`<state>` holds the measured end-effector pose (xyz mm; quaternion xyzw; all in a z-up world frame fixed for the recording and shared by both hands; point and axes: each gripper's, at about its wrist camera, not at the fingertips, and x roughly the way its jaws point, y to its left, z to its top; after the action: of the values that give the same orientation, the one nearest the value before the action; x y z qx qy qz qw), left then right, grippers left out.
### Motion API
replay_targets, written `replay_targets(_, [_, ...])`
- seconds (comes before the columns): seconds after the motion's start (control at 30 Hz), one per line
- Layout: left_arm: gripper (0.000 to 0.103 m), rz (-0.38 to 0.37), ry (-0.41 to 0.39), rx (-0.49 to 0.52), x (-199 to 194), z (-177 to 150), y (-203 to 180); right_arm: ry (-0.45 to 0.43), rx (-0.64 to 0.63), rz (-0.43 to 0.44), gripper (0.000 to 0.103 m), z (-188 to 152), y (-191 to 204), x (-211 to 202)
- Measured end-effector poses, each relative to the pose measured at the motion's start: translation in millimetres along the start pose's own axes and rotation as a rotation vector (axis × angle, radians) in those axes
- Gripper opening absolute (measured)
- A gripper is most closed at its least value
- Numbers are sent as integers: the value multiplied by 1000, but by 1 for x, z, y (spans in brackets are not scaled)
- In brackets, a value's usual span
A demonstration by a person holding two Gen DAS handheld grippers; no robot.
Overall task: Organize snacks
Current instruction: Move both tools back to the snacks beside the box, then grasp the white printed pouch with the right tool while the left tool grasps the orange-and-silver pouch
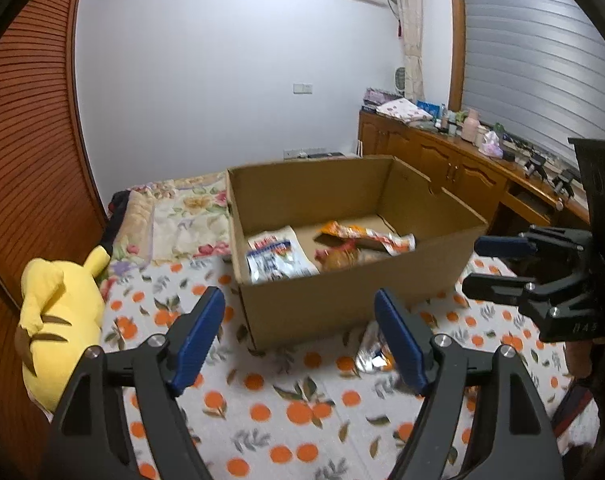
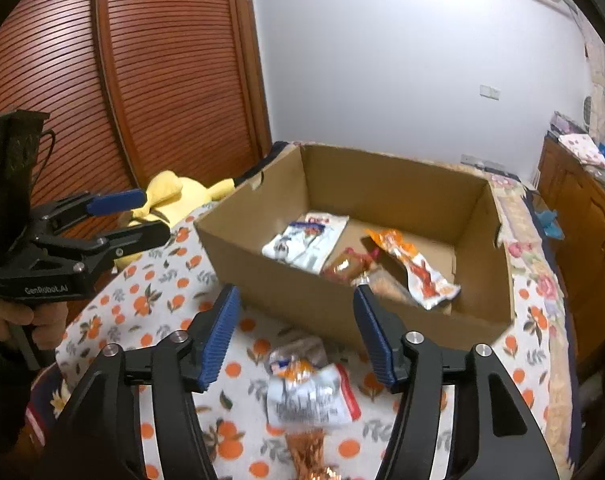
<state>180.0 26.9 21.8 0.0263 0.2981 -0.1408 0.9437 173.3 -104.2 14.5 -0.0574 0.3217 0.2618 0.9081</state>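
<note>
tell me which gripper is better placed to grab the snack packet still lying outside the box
Probably the right gripper: its open jaws frame the crinkled white-and-orange foil snack packet on the orange-print bedsheet. The left gripper sits off to its side.

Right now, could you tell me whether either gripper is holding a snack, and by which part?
Nothing is held: the left gripper and right gripper both stand open and empty.

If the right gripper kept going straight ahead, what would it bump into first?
Probably the silver snack packet lying on the bedspread between the open right gripper fingers, before the cardboard box. Depth is hard to judge.
</note>
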Motion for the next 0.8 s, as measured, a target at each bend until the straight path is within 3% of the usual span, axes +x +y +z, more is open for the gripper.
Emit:
replay_targets(0.43, [78, -30, 106, -21, 20, -75, -32, 124, 7, -38, 67, -71, -11, 12])
replay_targets(0.8, [78, -31, 146, -10, 31, -93, -35, 196, -3, -42, 71, -80, -10, 45])
